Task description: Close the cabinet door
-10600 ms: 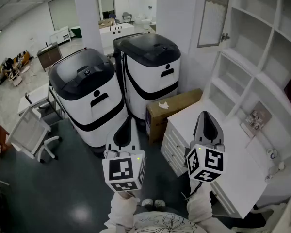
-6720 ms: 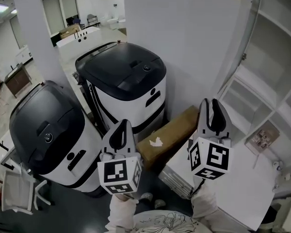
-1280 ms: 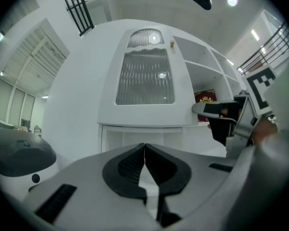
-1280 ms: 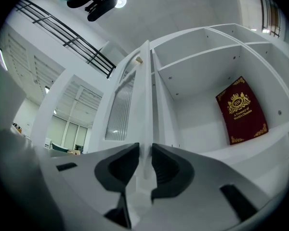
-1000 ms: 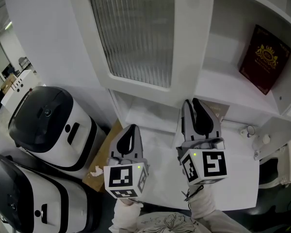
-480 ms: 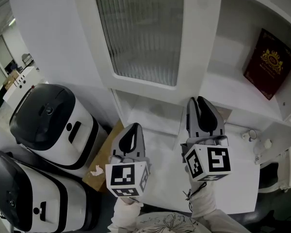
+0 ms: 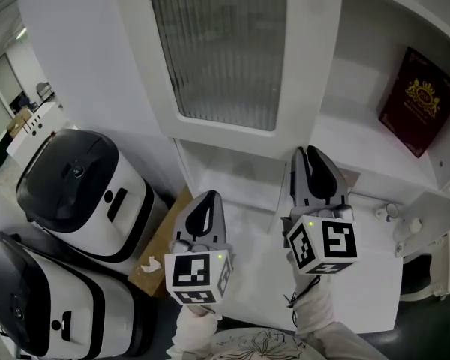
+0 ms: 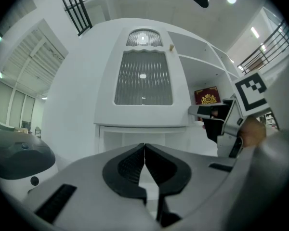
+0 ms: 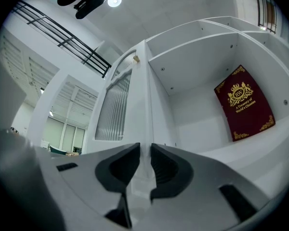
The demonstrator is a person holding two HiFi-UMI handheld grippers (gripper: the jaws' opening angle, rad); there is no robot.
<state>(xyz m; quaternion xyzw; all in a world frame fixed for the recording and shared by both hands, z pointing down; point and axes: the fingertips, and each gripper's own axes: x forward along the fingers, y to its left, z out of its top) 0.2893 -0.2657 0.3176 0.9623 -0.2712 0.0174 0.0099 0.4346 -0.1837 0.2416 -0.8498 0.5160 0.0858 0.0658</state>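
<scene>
Room: workshop floor with two white, black-lidded machines (image 7: 75, 186) at the left, and a white cabinet (image 7: 360, 21) standing on a white counter (image 7: 247, 231).
Door: the cabinet door (image 7: 221, 51) has a ribbed glass pane and sits at the cabinet's left section, facing outward. It looks close to its frame, but I cannot tell whether a gap remains.
Knob: small, on the door's upper right stile (image 8: 171, 47).
Left gripper (image 7: 206, 199): jaws pressed together, nothing in them. It hangs over the counter, below the door and apart from it.
Right gripper (image 7: 315, 154): only a thin slit shows between the jaws and nothing is clamped. The tip is near the door's lower right corner, and its own view lines the door's free edge up beyond the slit.
Step, my reading: final push to seat the door.
Doing it well: press flat on the free-edge stile, not the glass. Push straight toward the frame and ease off once it meets. Keep the jaw tips out of the closing gap.
Upper compartment, right of door: red book (image 7: 418, 100) leaning against the back wall, otherwise bare.
Bay under door (image 7: 225, 172): open-fronted, looks empty.
Behind the glass: contents unreadable.
Cardboard box (image 7: 165, 235): closed, on the floor between the machines and the counter, with a white scrap (image 7: 151, 263) on top.
</scene>
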